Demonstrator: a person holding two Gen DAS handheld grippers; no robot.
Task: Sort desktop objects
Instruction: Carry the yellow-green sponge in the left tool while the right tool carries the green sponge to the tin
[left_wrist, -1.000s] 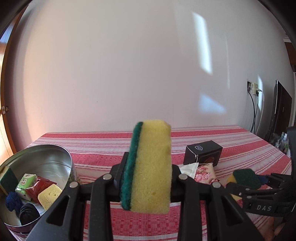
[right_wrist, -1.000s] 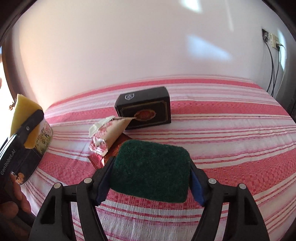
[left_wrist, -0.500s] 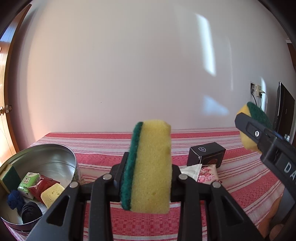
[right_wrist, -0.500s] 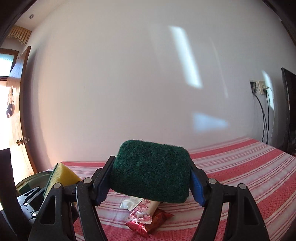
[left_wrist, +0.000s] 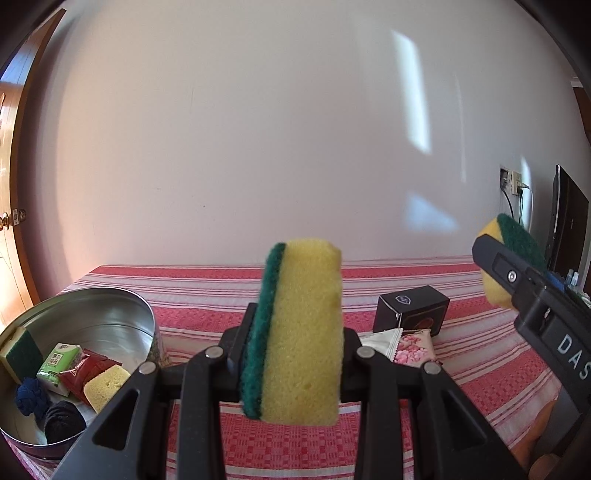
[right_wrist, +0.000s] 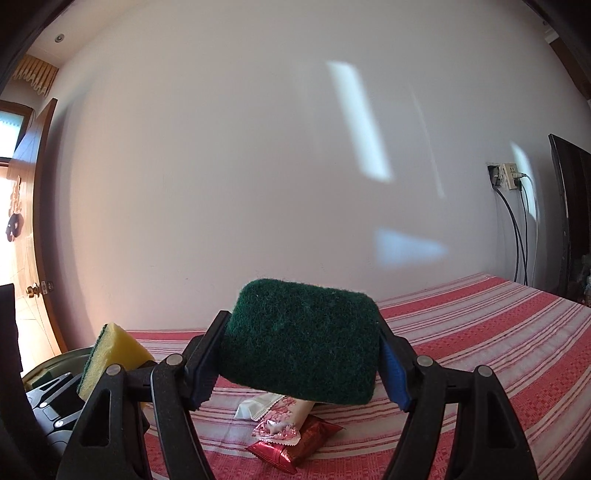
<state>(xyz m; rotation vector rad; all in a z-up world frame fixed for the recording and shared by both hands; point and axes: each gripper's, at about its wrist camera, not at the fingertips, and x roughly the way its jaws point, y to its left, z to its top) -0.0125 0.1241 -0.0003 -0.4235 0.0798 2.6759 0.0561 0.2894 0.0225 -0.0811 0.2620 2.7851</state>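
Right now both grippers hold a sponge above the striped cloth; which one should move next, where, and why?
Probably the left gripper: carry its sponge left and down over the metal tin, then let go. The tin sits close on that side and already holds two sponges among wrappers, so sponges seem to belong there. The right gripper, with its own sponge, is farther off and could follow.
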